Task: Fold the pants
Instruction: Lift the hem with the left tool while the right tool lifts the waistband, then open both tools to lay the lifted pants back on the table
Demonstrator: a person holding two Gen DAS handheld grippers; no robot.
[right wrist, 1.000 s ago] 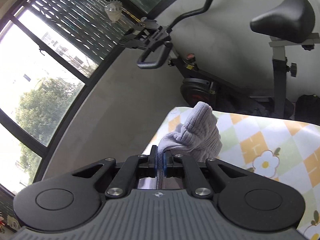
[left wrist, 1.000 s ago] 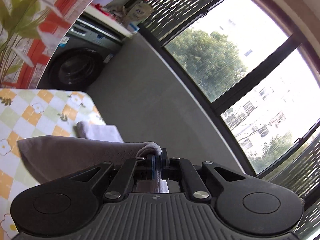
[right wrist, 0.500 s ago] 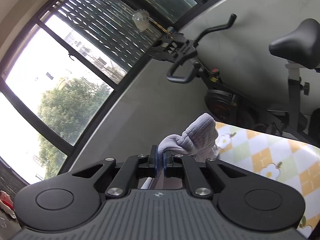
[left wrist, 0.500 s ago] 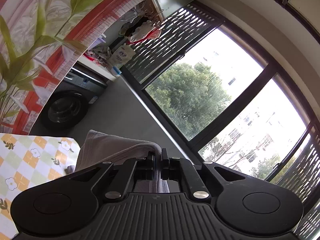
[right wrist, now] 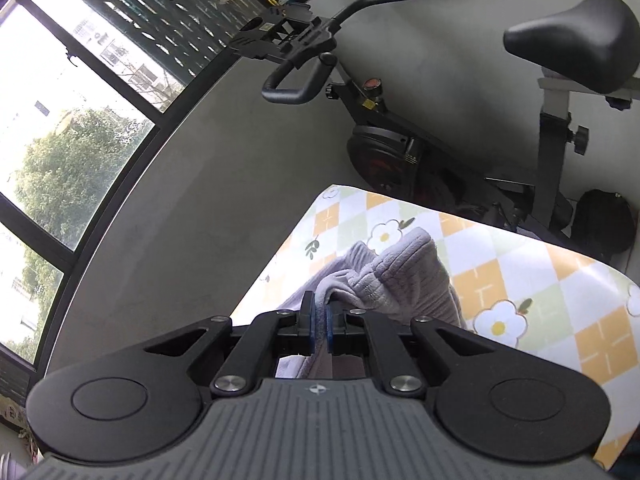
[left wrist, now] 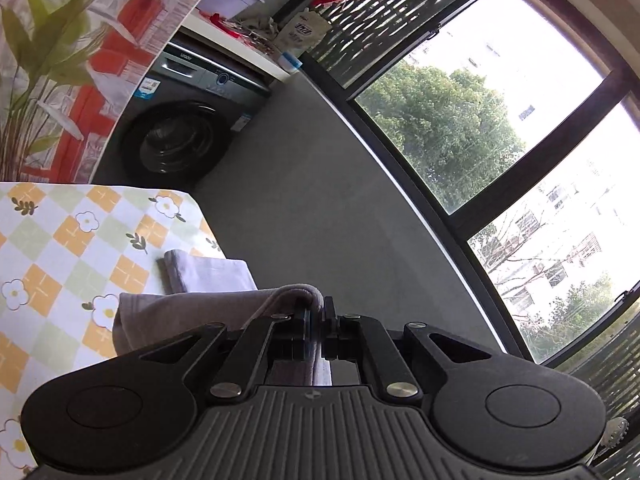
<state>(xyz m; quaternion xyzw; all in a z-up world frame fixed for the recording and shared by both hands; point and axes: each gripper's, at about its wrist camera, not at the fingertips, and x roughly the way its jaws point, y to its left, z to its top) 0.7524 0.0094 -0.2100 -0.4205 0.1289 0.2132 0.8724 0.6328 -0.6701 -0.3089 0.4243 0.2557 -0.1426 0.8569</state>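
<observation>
Grey pants [left wrist: 192,312] bunched on checked tablecloth [left wrist: 60,240], edge lifted | left gripper [left wrist: 318,320] pinched tight on fabric at 12 o'clock | right gripper [right wrist: 320,316] clamped on ribbed waistband [right wrist: 400,276] at 1 o'clock | folded grey cloth [left wrist: 204,272] at 10 o'clock

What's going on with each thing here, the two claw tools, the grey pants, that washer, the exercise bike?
left gripper: shut on the grey pants, pinching a fold.
right gripper: shut on the same pants, bunched up ahead of it.
folded grey cloth: lying flat on the checked tablecloth.
washing machine: door closed.
exercise bike: standing unused behind the table.
</observation>
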